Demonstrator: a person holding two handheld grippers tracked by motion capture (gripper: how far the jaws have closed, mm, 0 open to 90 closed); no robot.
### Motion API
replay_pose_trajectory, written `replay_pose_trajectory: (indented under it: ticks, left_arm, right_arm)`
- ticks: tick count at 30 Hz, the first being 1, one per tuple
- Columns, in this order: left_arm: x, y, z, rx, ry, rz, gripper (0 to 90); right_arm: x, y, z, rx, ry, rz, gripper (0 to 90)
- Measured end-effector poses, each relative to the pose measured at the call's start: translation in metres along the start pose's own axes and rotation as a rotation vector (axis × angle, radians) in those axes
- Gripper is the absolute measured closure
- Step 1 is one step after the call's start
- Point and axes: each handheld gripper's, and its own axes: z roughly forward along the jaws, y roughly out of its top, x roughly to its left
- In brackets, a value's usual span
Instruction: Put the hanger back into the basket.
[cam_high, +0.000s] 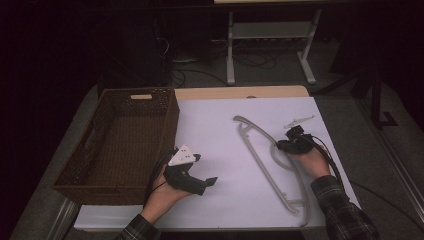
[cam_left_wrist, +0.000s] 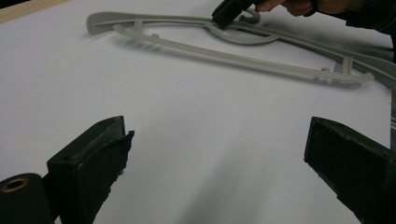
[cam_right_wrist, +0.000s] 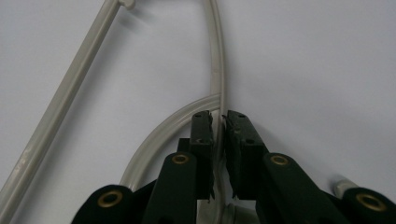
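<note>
My table (cam_high: 215, 125) is covered by a white sheet, and on its left part stands the big brown wicker basket (cam_high: 120, 142), its long side running away from me. Right of the middle of the sheet lies the grey plastic hanger (cam_high: 265, 160), flat on the table, with its long straight bar towards the basket and its curved shoulder on the far side from it; one end points away from me, the other lies near my edge of the table. From my left tool's camera the same hanger (cam_left_wrist: 224, 51) stretches across the far part of the sheet, well apart from those jaws.

My right tool (cam_high: 292, 145) sits on the hanger where the hook meets the curved shoulder. In its own camera the right tool (cam_right_wrist: 219, 116) has both jaws pressed close together on the thin grey rib of the hanger (cam_right_wrist: 215, 70), gripping it.

My left tool (cam_high: 207, 170) rests in my left hand just beside the basket's near right corner, its jaws spread wide over bare white sheet, nothing between them
</note>
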Motion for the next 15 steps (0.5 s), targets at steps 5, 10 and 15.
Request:
replay_pose_trajectory:
  ticks: [5,10,15]
  left_arm:
    - [0.0,0.0,0.0,0.003,0.0,0.0,5.7]
    - [0.0,0.0,0.0,-0.001,0.002,-0.004,5.7]
    - [0.001,0.0,0.0,0.004,0.003,-0.005,5.7]
  right_arm:
    - [0.014,0.007,0.006,-0.003,0.036,-0.042,80.2]
    - [0.016,0.007,-0.004,-0.035,0.025,-0.025,71.9]
    - [0.014,-0.003,-0.031,-0.068,0.022,0.012,70.3]
